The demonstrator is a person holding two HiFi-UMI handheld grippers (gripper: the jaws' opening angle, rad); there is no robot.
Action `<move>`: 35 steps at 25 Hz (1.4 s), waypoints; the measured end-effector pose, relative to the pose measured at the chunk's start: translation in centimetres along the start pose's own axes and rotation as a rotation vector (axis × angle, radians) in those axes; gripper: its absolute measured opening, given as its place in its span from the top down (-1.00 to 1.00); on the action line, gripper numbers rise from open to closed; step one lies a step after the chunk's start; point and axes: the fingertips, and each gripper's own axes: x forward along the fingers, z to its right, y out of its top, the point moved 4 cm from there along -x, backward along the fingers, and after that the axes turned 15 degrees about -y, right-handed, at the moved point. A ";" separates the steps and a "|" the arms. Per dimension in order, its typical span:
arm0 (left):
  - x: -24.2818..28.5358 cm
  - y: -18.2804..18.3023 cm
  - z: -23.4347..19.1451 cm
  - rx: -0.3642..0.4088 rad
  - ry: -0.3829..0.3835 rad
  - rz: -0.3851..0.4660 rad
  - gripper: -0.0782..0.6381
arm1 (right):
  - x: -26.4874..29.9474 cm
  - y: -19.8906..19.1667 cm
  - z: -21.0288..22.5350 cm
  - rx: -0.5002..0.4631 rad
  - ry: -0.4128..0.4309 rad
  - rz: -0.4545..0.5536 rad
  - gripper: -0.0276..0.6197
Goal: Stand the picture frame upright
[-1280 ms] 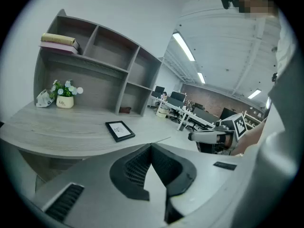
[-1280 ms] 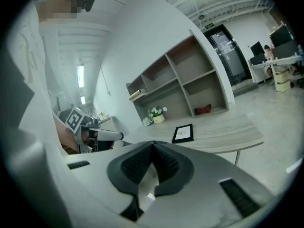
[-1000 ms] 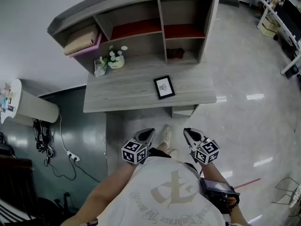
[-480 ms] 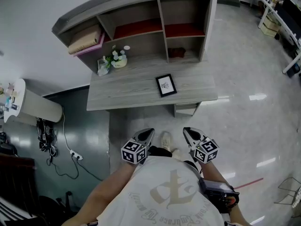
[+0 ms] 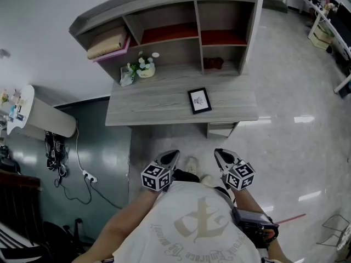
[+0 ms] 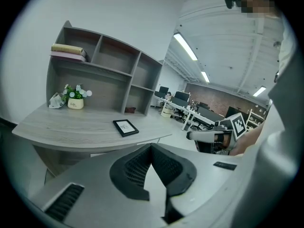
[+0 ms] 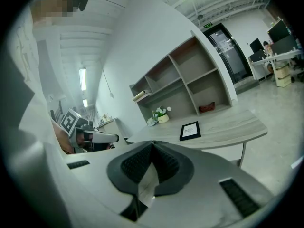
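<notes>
Finds one picture frame (image 5: 199,100) lying flat on one desk (image 5: 148,107), one potted plant (image 5: 146,68) behind, well apart from two grippers, left (image 5: 171,157) and right (image 5: 223,158), both closed, gripping nothing.

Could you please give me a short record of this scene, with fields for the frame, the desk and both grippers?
frame: lies flat, face up, right of the desk's middle
desk: grey wood, shelf unit along its back
flower pot: back left of the desk, apart from the frame
left gripper: jaws shut, empty, short of the desk
right gripper: jaws shut, empty, short of the desk
task status: frame not yet upright, nothing touching it
</notes>
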 end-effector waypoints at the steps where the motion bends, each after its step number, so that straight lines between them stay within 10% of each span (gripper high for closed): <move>1: -0.1 0.0 -0.2 -0.003 0.004 0.002 0.77 | 0.3 0.1 0.0 -0.001 0.002 -0.002 0.90; 35: 8.6 8.8 -16.2 -0.040 -0.099 -0.015 0.77 | 15.3 7.6 5.1 0.001 -0.142 -0.056 0.90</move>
